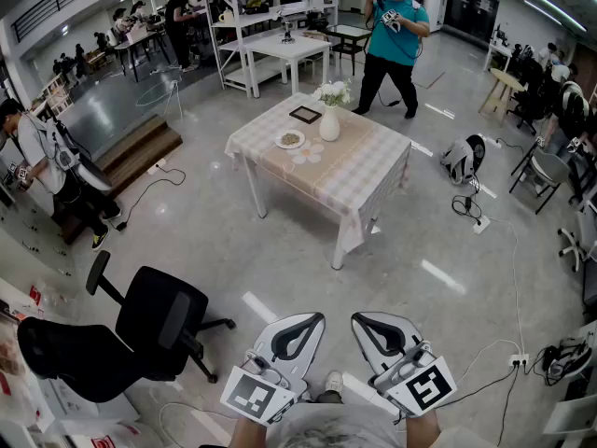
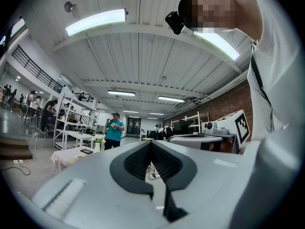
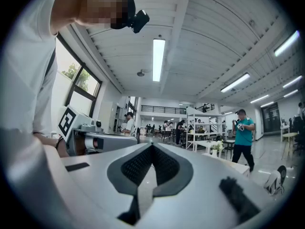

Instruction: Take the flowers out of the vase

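A white vase [image 1: 329,125] with white flowers [image 1: 333,91] stands upright at the far side of a table with a checked cloth [image 1: 354,171], well ahead of me across the floor. My left gripper [image 1: 313,318] and right gripper [image 1: 358,318] are held side by side close to my body, level, both shut and with nothing in them. In the left gripper view the jaws [image 2: 151,142] meet at the tips, and the vase [image 2: 98,145] is small at the far left. The right gripper view shows shut jaws [image 3: 152,145] and the flowers [image 3: 218,145] far off to the right.
A plate [image 1: 290,139] and a dark frame [image 1: 305,114] lie on the table beside the vase. A black office chair [image 1: 149,329] stands near left. A person in a teal shirt [image 1: 396,35] stands behind the table. A bag [image 1: 464,157], cables and a power strip [image 1: 518,359] lie on the floor at right.
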Tool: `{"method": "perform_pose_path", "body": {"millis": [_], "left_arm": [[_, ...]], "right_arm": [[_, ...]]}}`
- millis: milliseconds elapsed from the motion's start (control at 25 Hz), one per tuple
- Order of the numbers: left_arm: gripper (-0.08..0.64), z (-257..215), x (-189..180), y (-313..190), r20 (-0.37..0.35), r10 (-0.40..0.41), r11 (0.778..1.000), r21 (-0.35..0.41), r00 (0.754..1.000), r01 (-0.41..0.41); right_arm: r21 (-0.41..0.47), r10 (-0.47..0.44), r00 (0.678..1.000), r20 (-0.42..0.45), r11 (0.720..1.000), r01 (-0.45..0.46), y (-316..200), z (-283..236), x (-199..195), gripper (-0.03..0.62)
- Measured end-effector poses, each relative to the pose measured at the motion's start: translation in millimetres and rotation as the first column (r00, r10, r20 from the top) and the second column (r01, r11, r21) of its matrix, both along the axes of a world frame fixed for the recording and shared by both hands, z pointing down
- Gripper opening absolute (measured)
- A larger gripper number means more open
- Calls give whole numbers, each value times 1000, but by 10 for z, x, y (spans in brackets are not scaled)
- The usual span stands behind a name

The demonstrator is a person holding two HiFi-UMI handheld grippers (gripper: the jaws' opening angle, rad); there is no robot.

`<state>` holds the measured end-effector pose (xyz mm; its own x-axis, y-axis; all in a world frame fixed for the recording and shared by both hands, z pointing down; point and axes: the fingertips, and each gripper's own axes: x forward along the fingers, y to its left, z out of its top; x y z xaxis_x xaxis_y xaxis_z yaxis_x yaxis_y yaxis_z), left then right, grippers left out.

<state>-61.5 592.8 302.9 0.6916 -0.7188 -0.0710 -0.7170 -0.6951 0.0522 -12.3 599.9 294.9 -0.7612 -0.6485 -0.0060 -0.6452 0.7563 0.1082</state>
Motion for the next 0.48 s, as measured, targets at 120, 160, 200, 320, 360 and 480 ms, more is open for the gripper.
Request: {"method": "perform_pose_path", "body": {"millis": [120,160,200,320,360,480], "left_arm": [[9,1,33,-21,0,-4,1000,-1,1000,4],[9,-4,41,-30,1,-6,1000,6,1000,6],[9,-9,48,-39,1,-8,1000,11,1000,8],[9,-25,70,-70,5,-14,1000,11,1000,14],[9,-28,82,-79,5,-14,1000,4,1000,14],[9,-32,135,-118,5,-16,1000,-6,1000,16]], "right_arm": [[5,-6,1000,6,1000,6,-27,-5,26,15],[7,-8,1000,10,1000,8,-34,-8,35,15],[9,-11,1000,15,1000,10,-42,-12,43,15],[14,-11,1000,17,1000,11,-76,-16,75,15],[13,-10,1000,14,1000,9,-87,-16,86,15],[13,-9,1000,14,1000,9,-125,-15,138,15]]}}
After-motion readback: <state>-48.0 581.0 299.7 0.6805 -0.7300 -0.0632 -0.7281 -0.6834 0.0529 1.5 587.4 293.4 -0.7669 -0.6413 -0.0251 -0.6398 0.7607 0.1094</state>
